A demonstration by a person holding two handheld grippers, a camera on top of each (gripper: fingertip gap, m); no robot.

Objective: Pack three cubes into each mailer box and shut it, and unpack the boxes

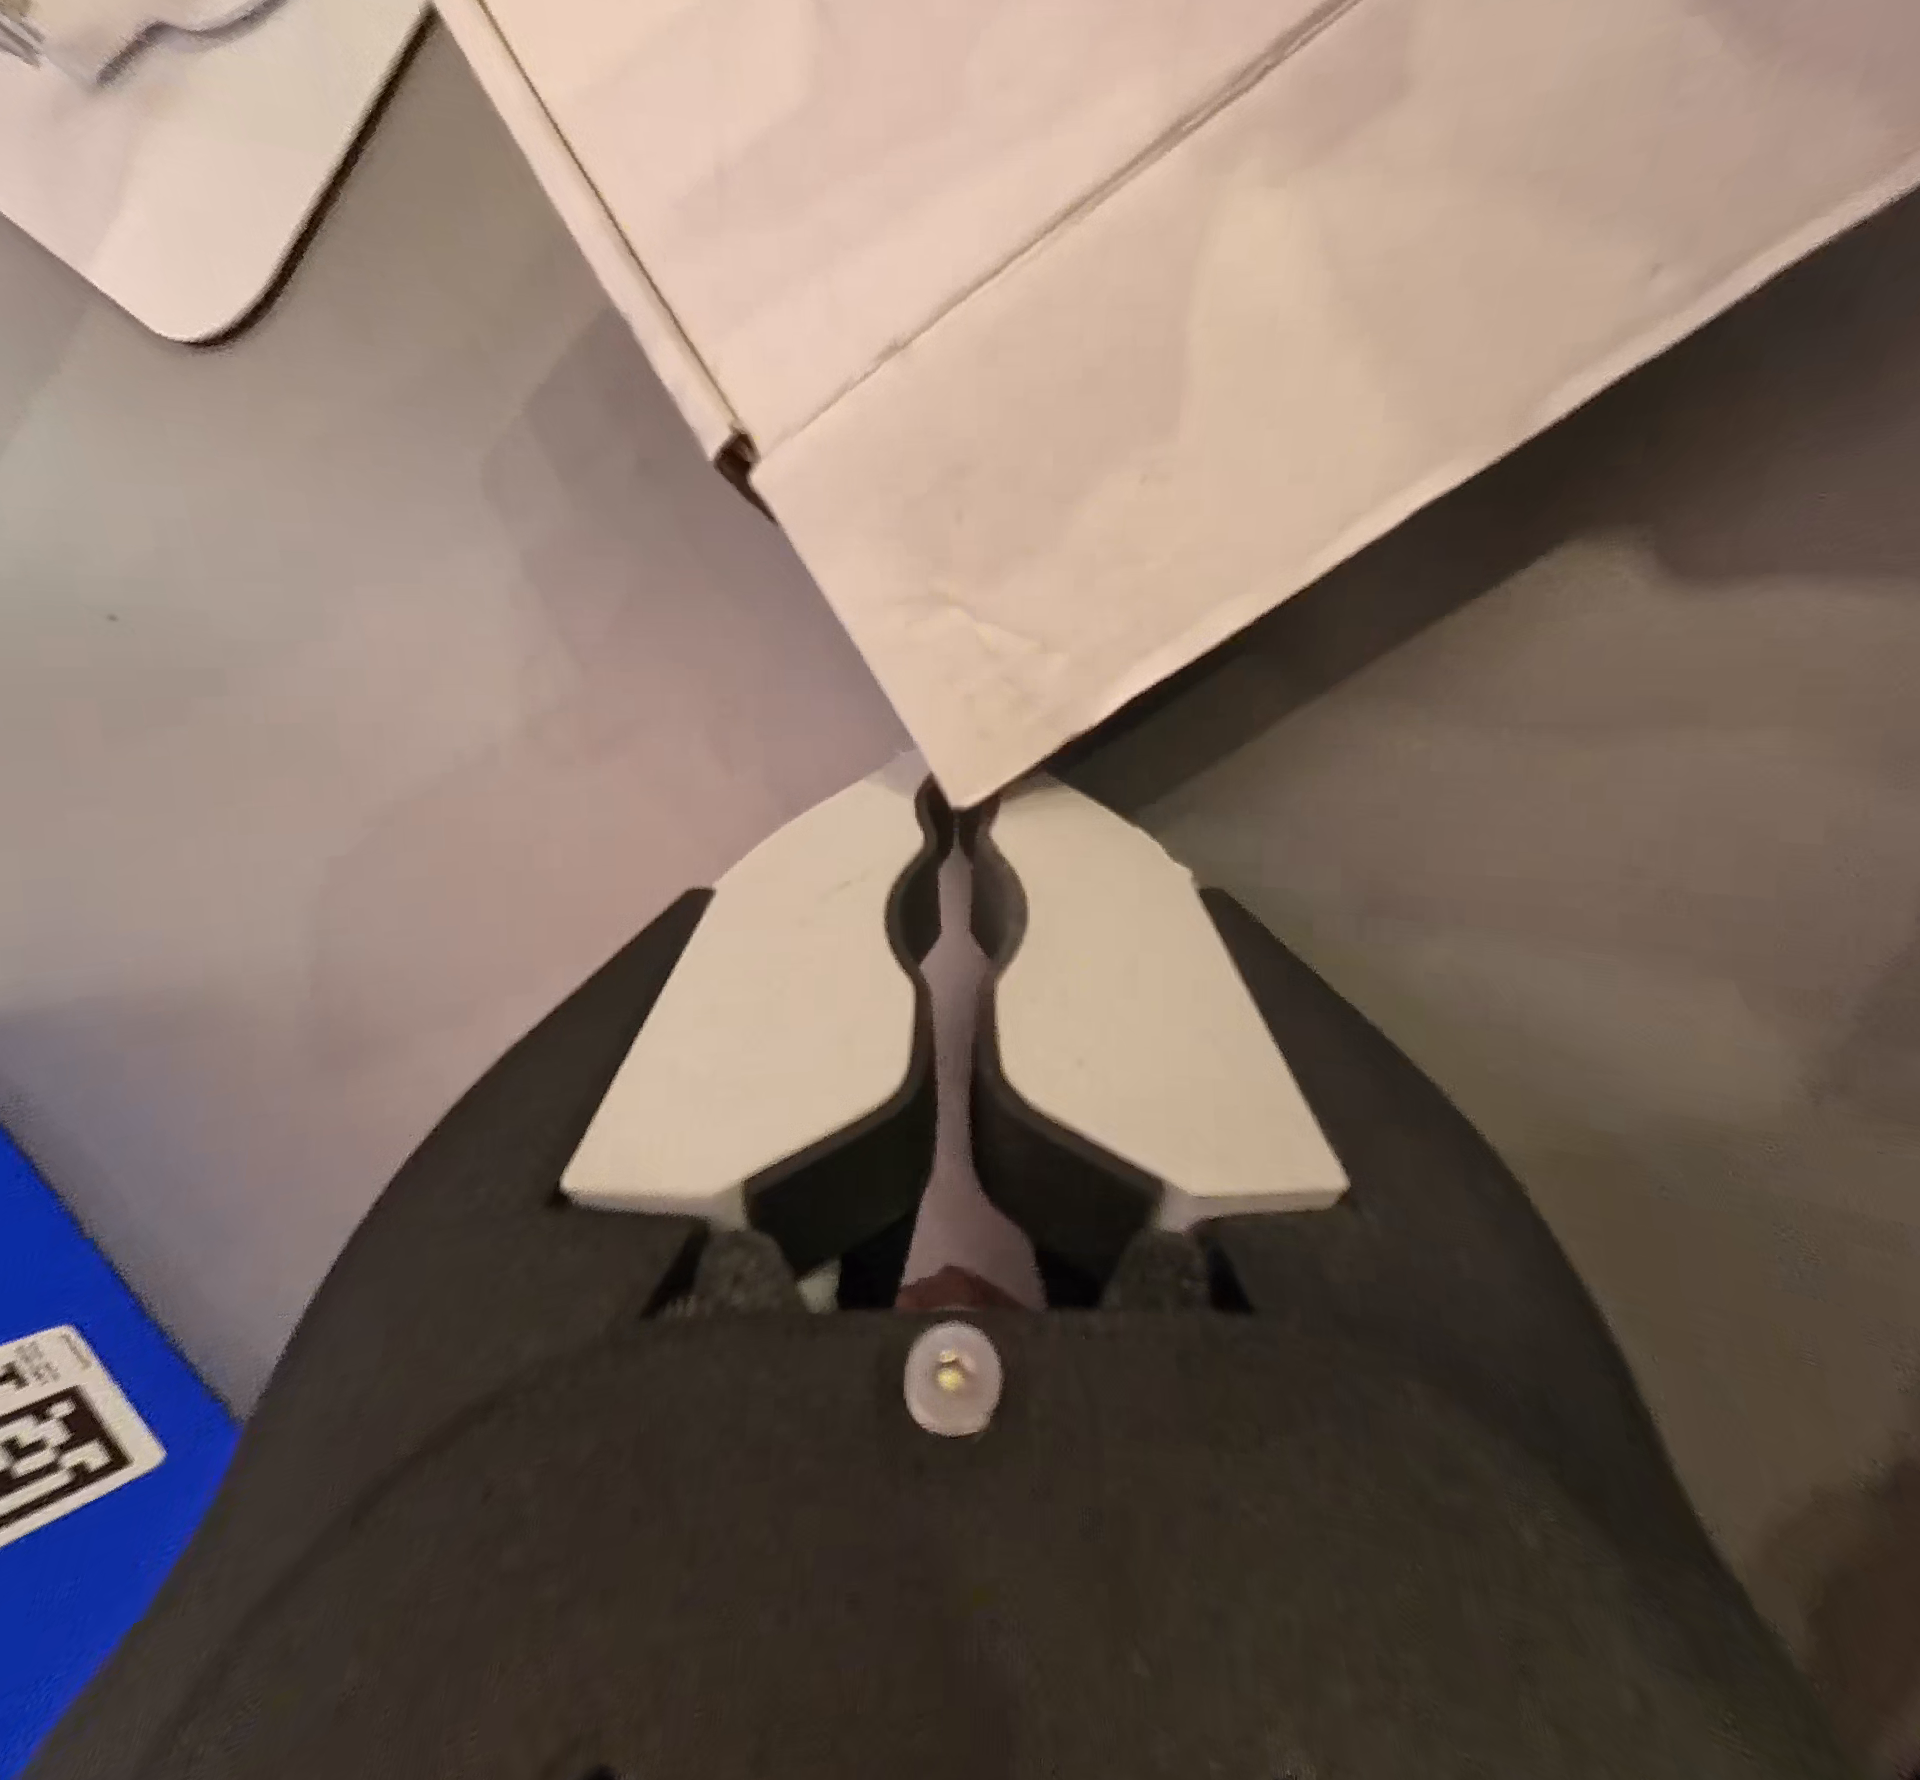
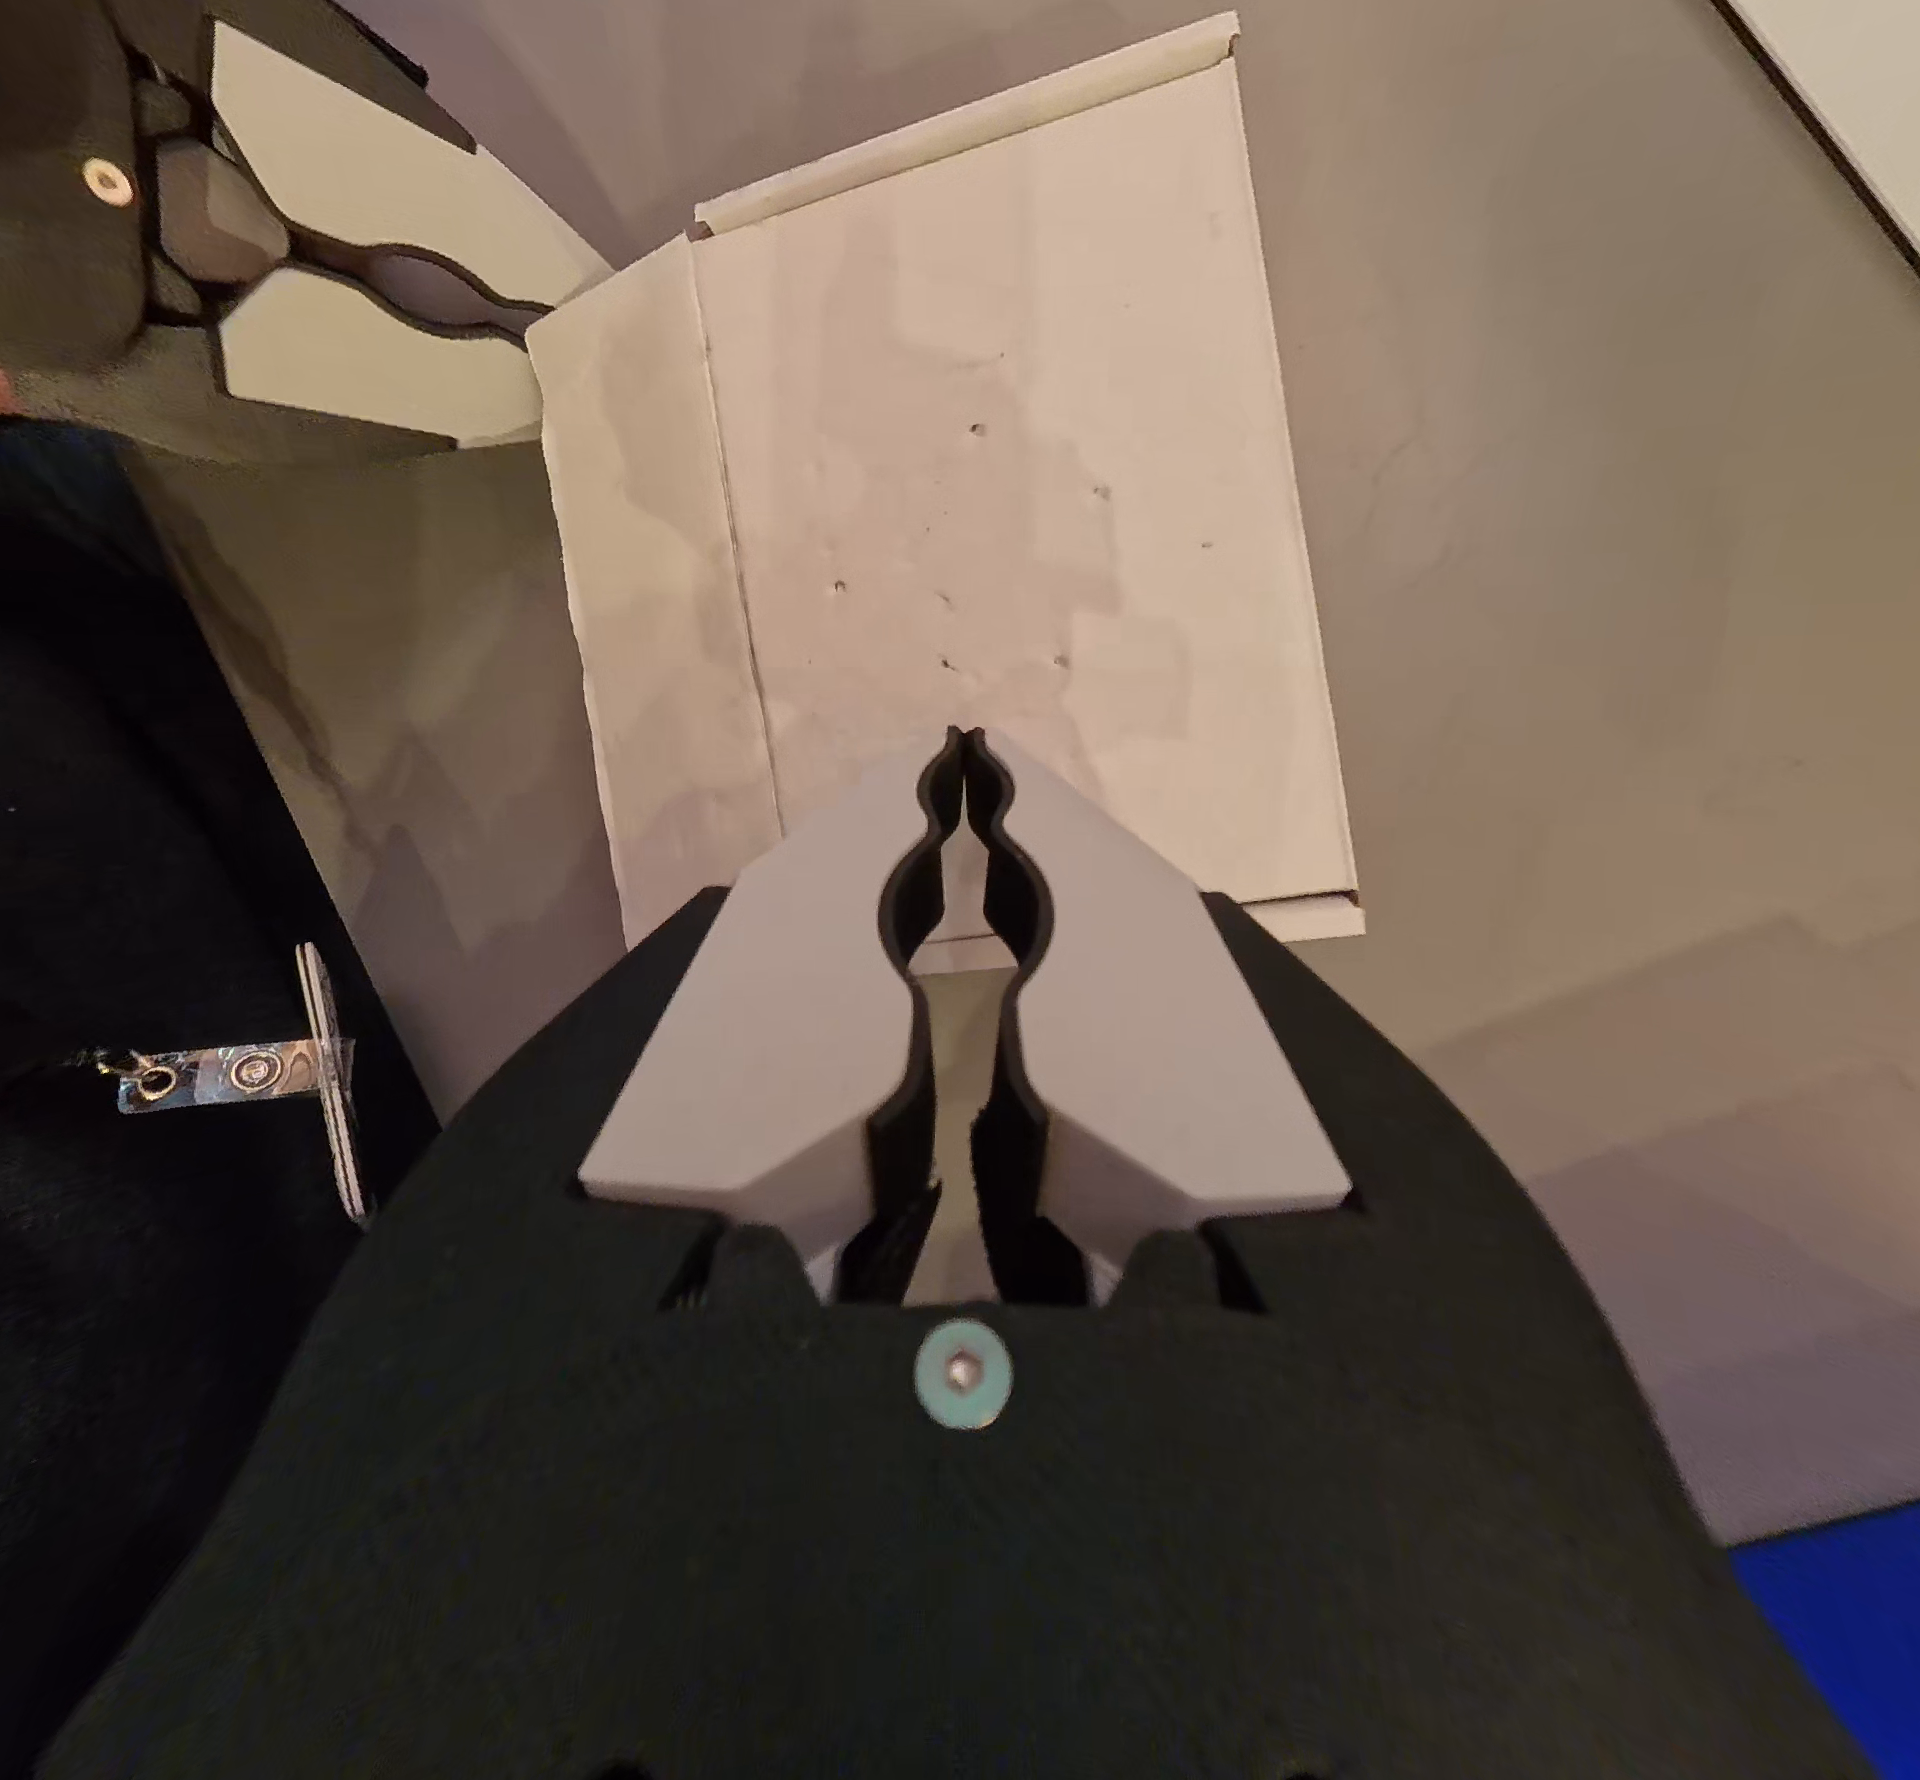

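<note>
A white mailer box [image 2: 997, 504] lies on the grey table with its lid down. It fills the upper right of the left wrist view [image 1: 1091, 203]. Its front flap [image 1: 1039, 608] sticks out toward my left gripper [image 1: 954, 808], whose jaws are shut on the flap's corner. The same gripper shows at the upper left of the right wrist view [image 2: 535, 322], pinching the flap [image 2: 644, 525] at the box's near-left corner. My right gripper [image 2: 966, 738] is shut and empty, with its tips over the middle of the lid. No cubes are in view.
A second flat white cardboard piece [image 1: 197, 172] lies at the far left. A blue item with a code sticker [image 1: 94, 1418] is at the near left. A white panel edge [image 2: 1808, 16] is at the far right. A person's dark clothing [image 2: 125, 795] is on the left.
</note>
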